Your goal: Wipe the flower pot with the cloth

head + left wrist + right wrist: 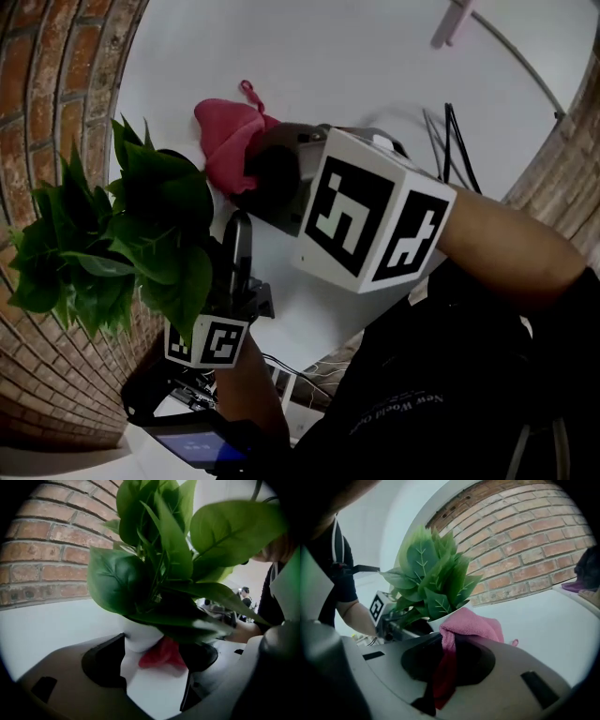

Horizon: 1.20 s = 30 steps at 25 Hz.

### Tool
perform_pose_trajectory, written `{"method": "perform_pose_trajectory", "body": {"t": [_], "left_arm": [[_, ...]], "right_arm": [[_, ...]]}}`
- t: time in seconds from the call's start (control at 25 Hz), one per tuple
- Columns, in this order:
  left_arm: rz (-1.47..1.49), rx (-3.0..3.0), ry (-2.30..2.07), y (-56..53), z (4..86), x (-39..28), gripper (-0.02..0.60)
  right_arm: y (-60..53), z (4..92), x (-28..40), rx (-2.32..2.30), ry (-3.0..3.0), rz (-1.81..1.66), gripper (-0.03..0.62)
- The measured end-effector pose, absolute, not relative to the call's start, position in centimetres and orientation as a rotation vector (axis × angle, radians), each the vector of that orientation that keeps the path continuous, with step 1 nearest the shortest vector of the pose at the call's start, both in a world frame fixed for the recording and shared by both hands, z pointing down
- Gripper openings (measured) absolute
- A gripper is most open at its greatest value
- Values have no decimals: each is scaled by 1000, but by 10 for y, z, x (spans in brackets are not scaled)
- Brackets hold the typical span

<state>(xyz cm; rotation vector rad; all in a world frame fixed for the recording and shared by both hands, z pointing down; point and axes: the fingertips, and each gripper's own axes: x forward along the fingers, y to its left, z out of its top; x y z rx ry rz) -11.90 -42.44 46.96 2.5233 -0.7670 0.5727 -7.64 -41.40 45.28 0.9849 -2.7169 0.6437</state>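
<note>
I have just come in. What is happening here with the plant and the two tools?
A person is wiping a potted plant with two handheld grippers. The left gripper is closed on the white flower pot, just under its green leaves. The right gripper is closed on a pink cloth and holds it at the side of the pot. This takes place over a white table, next to a brick wall.

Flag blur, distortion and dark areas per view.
Head view: fisheye curves the brick wall, lower right dark. Left gripper view: flower pot and lower leaves soft, too close. Right gripper view: cloth sharp, corners vignetted.
</note>
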Motion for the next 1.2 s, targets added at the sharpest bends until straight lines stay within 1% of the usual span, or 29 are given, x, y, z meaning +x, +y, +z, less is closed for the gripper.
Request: {"method": "perform_pose_trajectory", "body": {"t": [0.08,0.12,0.24,0.48,0.56,0.68,0.8,1.0,1.04,1.2], "left_arm": [[632,2556,-704,-402,473,-113,350],[661,2577,-660,-392,474,-108,330],[694,2602,-605,-379,474,-103,325],[701,2550,-842,-417,475,-133,327],[685,2561,-884,-437,473,-133,327],[576,2591,-860,-456,469,-119,330],[501,2565,-893,-464,468,-121,330],[490,2513,-910,-461,469,-119,328],[494,2512,-903,-460,470,-117,314],[489,2521,-865,-463,472,-112,316]], "right_arm": [[-422,453,-63,1067,-2698,660,52],[-425,453,-59,1084,-2688,654,52],[-433,450,-54,1104,-2673,621,52],[-449,446,-18,1248,-2617,596,52],[-455,447,-22,1234,-2604,563,52],[-461,450,-41,1181,-2597,527,52],[-461,453,-56,1162,-2600,514,52],[-427,467,-84,1015,-2611,549,52],[-423,470,-89,996,-2610,548,52],[-422,471,-85,937,-2653,572,52]]}}
